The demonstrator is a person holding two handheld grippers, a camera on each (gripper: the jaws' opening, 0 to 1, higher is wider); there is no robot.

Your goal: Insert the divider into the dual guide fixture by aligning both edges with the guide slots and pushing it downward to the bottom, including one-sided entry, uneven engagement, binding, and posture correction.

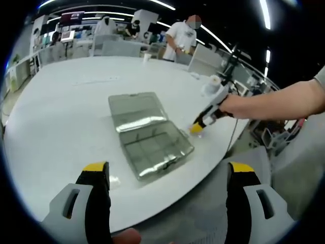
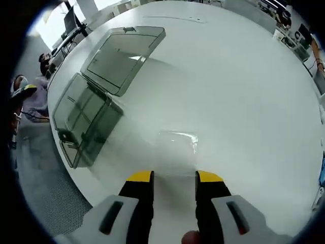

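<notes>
Left gripper view: the left gripper [image 1: 167, 173], grey w/ black jaws and yellow tips, hangs above the near edge of the round white table [image 1: 61, 107]; jaws wide apart, nothing between them. Past them lies the clear smoky-grey plastic compartment box [image 1: 150, 134], hinged lid swung fully open and lying flat on the table, tray half nearer the table edge, w/ thin internal partitions visible. Just right of the box, the right gripper [image 1: 197, 128] points down at the tabletop, held by a person's bare forearm [image 1: 284, 101] coming in from the right. Whether anything sits between its tips cannot be told at this size. Background: desks and a standing person in a white shirt [image 1: 180, 38].

Right gripper view: the right gripper's jaws stand at a narrow gap, tips just at the near edge of a small clear flat plastic divider [image 2: 177, 142] lying on the table; actual contact cannot be told, and nothing is clamped. The divider is outside the box, well apart from it. The open box sits upper left, its tray half by the table edge.
</notes>
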